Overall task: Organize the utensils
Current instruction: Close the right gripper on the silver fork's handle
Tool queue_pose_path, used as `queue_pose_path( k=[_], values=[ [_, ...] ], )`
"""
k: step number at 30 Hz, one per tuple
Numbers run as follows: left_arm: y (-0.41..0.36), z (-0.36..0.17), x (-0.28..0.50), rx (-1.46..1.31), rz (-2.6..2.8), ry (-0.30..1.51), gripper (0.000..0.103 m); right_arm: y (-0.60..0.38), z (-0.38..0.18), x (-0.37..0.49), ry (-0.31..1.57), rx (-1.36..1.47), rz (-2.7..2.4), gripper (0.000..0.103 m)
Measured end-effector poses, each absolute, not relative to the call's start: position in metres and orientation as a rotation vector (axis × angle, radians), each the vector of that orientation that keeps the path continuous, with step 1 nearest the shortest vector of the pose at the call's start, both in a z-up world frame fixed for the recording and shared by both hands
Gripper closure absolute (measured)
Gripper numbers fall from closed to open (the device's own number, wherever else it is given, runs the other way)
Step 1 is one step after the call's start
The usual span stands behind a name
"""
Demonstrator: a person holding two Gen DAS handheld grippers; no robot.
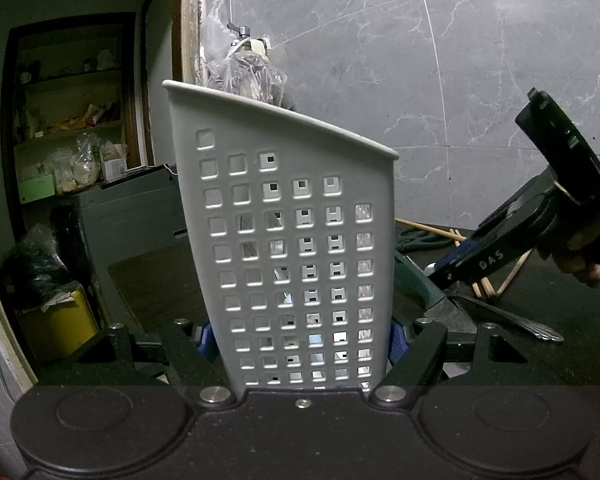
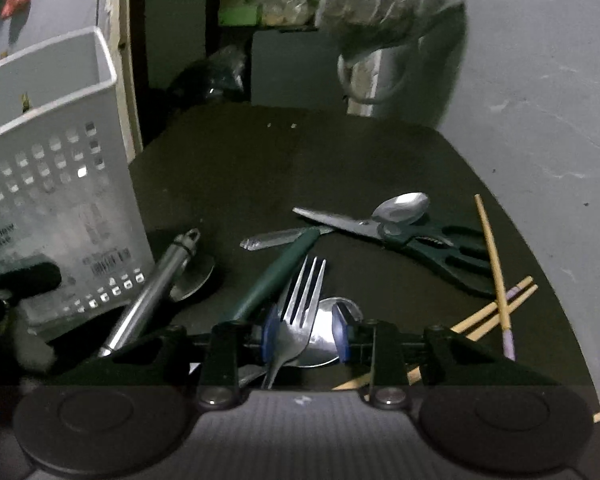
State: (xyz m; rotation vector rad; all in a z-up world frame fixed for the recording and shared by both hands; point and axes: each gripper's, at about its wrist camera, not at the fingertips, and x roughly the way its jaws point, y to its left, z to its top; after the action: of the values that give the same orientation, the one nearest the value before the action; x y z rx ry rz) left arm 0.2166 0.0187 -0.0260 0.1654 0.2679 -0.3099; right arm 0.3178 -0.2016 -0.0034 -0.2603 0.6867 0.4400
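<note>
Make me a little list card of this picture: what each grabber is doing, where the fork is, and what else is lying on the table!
left gripper: shut on the white holder, keeping it upright
right gripper: open, fork between its blue pads, pads not pressing
under the fork: a spoon bowl
scissors: flat on the dark table, green handles
second spoon: beside the scissors
chopsticks: loose at the right
peeler with steel handle: leaning near the holder
</note>
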Motion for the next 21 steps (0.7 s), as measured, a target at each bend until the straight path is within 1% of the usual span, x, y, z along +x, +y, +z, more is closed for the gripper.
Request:
queue_pose_path(
  k=[9,12,17,21],
  values=[
    [0.019,-0.026,0.217,0.165,-0.31,0.268,0.026,-0.192,-0.008,0.324,0.713,-0.277,0.478,0.066],
    [0.019,-0.026,0.216,0.166,-0.31,0.268,0.026,-0.19,-0.006,0.33,0.722,-0.286,0.488,0.061],
    [0.018,-0.026,0.216,0.167,-0.311,0.267,0.026,-0.184,-0.002,0.341,0.71,-0.362,0.537,0.049],
    [0.018,-0.026,0.216,0.167,-0.311,0.267,0.026,-0.176,-0.002,0.348,0.693,-0.462,0.634,0.047]
  ],
)
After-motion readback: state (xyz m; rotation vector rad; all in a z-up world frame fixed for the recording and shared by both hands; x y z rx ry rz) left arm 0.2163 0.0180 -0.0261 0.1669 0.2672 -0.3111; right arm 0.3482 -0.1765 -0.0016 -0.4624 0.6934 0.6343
